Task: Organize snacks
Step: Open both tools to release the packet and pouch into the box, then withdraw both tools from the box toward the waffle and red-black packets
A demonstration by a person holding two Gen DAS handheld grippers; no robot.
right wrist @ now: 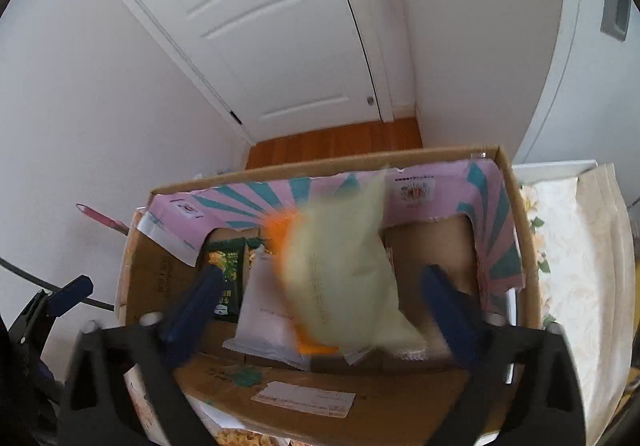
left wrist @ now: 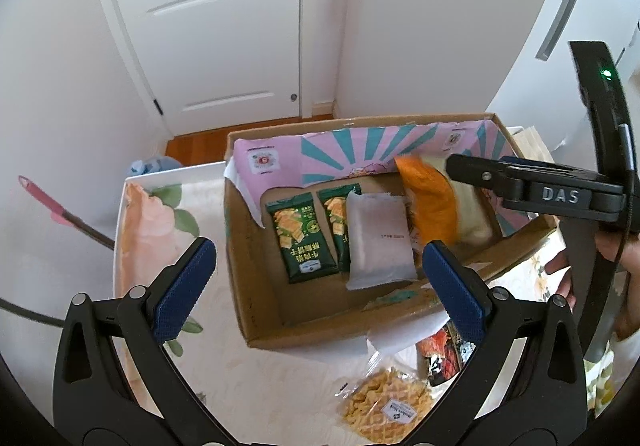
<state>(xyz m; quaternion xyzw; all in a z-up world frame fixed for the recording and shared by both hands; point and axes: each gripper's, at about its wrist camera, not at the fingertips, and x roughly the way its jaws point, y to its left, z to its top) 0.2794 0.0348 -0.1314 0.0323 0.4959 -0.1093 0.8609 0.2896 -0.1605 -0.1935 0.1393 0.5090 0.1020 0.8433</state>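
An open cardboard box (left wrist: pixel 256 278) holds two green snack packs (left wrist: pixel 298 236) and a white pack (left wrist: pixel 378 238). An orange and pale yellow bag (left wrist: pixel 436 202) is blurred inside the box, tilted, between the spread fingers of my right gripper (right wrist: pixel 320 306); no finger touches it. The box (right wrist: pixel 516 230) and bag (right wrist: pixel 344 266) fill the right wrist view. My right gripper (left wrist: pixel 472 170) reaches over the box's right side. My left gripper (left wrist: pixel 316 278) is open and empty over the box's near edge.
A clear bag of yellow crackers (left wrist: pixel 384 402) and a red-orange snack pack (left wrist: pixel 444 350) lie on the floral tablecloth (left wrist: pixel 152 230) in front of the box. A white door (left wrist: pixel 208 26) and wooden floor are behind. A pink-handled tool (left wrist: pixel 56 210) leans at the left.
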